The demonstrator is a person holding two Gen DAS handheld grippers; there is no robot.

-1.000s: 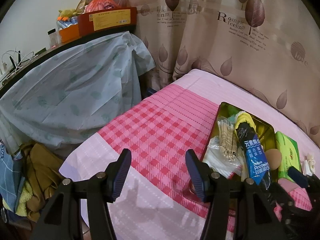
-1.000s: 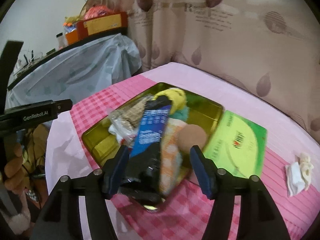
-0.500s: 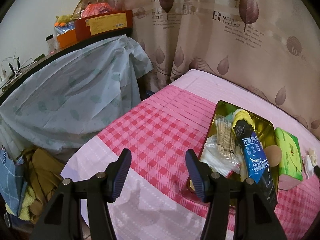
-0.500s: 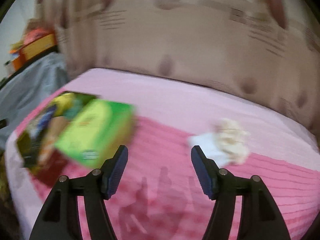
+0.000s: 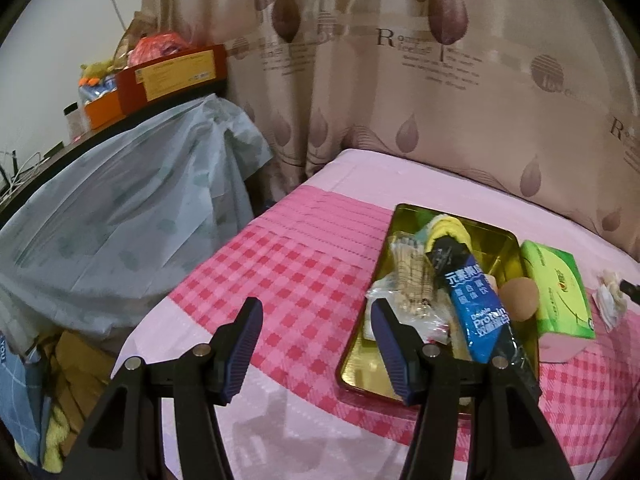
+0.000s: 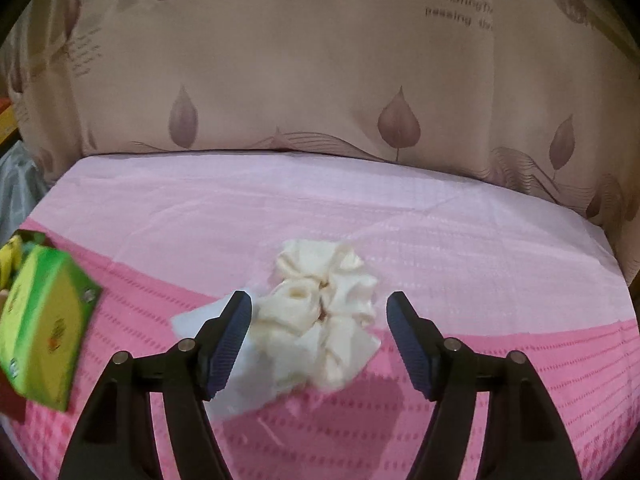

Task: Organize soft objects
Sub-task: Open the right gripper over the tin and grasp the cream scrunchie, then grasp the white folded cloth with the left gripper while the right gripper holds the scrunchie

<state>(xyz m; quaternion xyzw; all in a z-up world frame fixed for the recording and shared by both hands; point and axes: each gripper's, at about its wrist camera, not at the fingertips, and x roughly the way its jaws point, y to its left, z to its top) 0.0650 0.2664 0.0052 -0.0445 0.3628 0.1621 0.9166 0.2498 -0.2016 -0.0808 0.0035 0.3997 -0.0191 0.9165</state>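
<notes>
Now right hand-held gripper [image 6: 319, 334] opening, jaws either side of cream scrunchie [image 6: 325, 312], not gripping; left hand-held gripper [image 5: 316, 346] wide, empty.

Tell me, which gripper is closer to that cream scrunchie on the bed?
The right gripper. Its opening jaws frame the cream scrunchie without pressing it. The left gripper hovers over the checked cloth beside the gold tray, across from the scrunchie.
</notes>
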